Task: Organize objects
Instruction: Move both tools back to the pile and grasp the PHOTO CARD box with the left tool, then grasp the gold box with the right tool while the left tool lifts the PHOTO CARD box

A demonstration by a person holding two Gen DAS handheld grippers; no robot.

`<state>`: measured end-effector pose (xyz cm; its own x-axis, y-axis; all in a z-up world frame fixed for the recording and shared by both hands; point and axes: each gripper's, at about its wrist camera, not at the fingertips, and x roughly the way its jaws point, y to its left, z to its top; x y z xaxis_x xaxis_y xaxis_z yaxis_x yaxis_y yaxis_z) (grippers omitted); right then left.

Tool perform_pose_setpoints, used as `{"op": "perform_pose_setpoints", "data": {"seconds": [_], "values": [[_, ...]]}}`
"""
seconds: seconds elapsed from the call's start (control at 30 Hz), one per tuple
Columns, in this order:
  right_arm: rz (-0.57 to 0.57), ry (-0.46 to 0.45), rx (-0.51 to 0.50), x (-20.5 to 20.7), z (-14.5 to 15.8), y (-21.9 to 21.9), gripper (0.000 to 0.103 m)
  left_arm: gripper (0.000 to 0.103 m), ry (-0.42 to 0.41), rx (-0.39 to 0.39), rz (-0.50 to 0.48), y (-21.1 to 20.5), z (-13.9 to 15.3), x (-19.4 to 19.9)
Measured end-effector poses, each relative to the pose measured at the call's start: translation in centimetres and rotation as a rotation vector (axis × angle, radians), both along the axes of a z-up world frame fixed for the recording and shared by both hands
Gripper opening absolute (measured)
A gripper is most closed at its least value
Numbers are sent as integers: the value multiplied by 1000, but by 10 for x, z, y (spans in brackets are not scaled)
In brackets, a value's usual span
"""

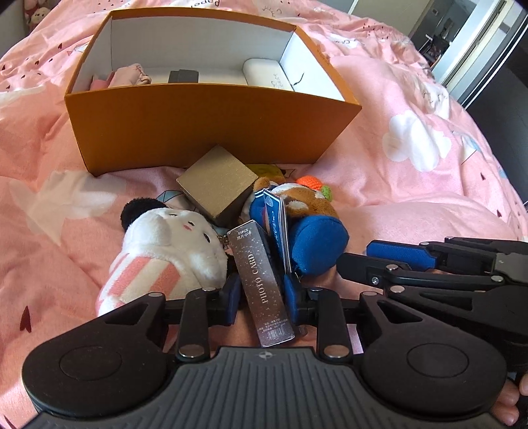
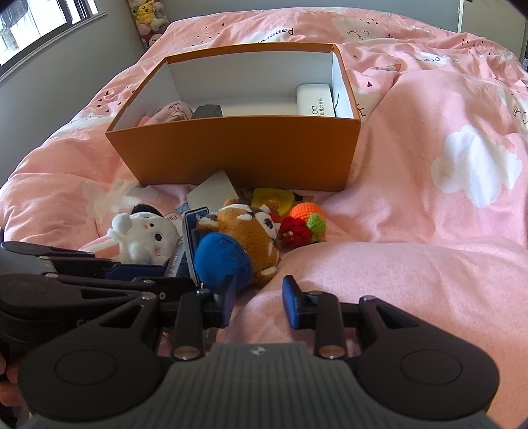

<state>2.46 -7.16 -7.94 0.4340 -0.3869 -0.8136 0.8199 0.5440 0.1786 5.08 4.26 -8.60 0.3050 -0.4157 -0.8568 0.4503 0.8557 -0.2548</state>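
Note:
My left gripper [image 1: 262,292] is shut on a dark photo card box [image 1: 260,283] at the near edge of a pile on the bed. The pile holds a white and pink plush [image 1: 168,247], a gold box [image 1: 217,184], a brown plush with blue parts [image 1: 307,217] and a crocheted orange [image 2: 305,214]. An orange cardboard box [image 1: 211,128] stands open behind the pile and also shows in the right wrist view [image 2: 241,155]. It holds a white case [image 1: 267,74], a dark block [image 1: 183,76] and pink cloth [image 1: 128,76]. My right gripper [image 2: 259,298] is open and empty beside the brown plush [image 2: 250,234].
A pink duvet [image 2: 429,214] with white clouds covers the bed and bulges in soft folds. A yellow item [image 2: 272,197] lies against the box front. A window [image 2: 39,23] and shelf plushies [image 2: 147,16] are at the far left wall.

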Motion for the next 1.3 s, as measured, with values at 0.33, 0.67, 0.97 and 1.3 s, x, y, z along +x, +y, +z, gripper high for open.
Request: {"op": "perform_pose_setpoints", "data": {"seconds": [0.33, 0.67, 0.97, 1.3], "values": [[-1, -7, 23, -3, -2, -4, 33, 28, 8, 20, -88, -1, 20, -13], [-11, 1, 43, -7, -5, -6, 30, 28, 86, 33, -48, -12, -8, -1], [28, -25, -12, -7, 26, -8, 31, 26, -49, 16, -31, 7, 35, -16], [84, -29, -111, 14, 62, -25, 34, 25, -188, -111, 73, 35, 86, -4]]}}
